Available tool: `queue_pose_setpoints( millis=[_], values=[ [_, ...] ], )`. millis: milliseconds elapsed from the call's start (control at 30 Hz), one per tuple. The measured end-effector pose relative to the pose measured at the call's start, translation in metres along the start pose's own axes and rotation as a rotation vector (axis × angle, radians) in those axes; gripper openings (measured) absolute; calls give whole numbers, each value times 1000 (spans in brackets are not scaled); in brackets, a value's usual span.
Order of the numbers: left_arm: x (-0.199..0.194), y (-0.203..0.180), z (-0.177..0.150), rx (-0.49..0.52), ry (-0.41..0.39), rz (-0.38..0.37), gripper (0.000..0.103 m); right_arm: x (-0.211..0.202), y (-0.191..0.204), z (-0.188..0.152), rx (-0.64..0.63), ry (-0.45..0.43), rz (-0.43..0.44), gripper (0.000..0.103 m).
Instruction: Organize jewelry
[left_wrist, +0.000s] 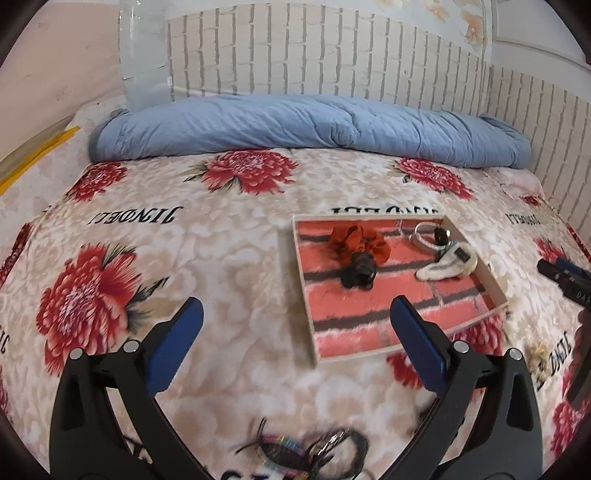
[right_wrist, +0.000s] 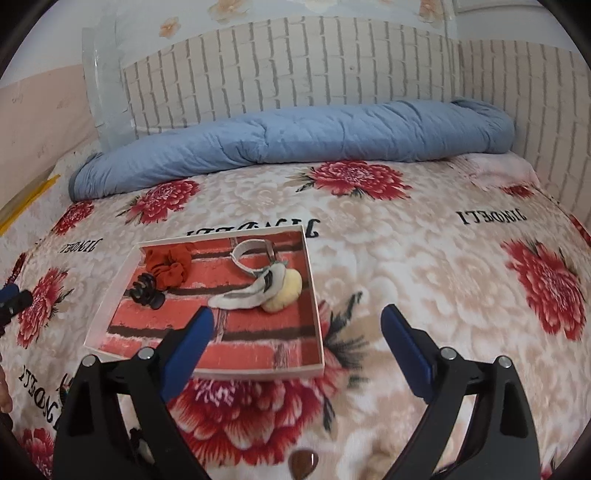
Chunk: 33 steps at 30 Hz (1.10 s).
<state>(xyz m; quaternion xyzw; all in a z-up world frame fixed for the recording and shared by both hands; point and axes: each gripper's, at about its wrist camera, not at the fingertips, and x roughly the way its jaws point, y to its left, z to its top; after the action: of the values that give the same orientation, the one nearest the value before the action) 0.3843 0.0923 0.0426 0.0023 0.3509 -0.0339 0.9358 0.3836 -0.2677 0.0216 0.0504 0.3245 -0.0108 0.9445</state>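
Left gripper (left_wrist: 295, 325) low over floral blanket (left_wrist: 229, 258), jaws spread, empty — right gripper (right_wrist: 297, 328) likewise spread, left finger overlapping shallow tray (right_wrist: 314, 295), orange scrunchie (right_wrist: 168, 267) inside.

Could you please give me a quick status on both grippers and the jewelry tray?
Left gripper open, empty; right gripper open, empty. Tray on the bed holds orange scrunchie, black claw clip, white bracelet. Loose beaded pieces outside the tray. Nothing blocking.

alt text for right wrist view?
Open right claw hovers empty over a floral bedspread, near a shallow tray holding an orange scrunchie, black hair clip, white band and yellow puff. Blue quilt behind.
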Motion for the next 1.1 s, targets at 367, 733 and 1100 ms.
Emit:
queue_pose_setpoints(
  millis=[367,733,1100],
  values=[
    [-17,21,-55,-48,38,9,98,-36,8,-42,-44,-9,-26,93],
    [-23,23,-89,-71,71,9,98,-43,17,-76,-70,15,-31,93],
    [-12,13,-112,-57,99,13,97,-37,29,-96,-75,32,-3,93]
  ],
)
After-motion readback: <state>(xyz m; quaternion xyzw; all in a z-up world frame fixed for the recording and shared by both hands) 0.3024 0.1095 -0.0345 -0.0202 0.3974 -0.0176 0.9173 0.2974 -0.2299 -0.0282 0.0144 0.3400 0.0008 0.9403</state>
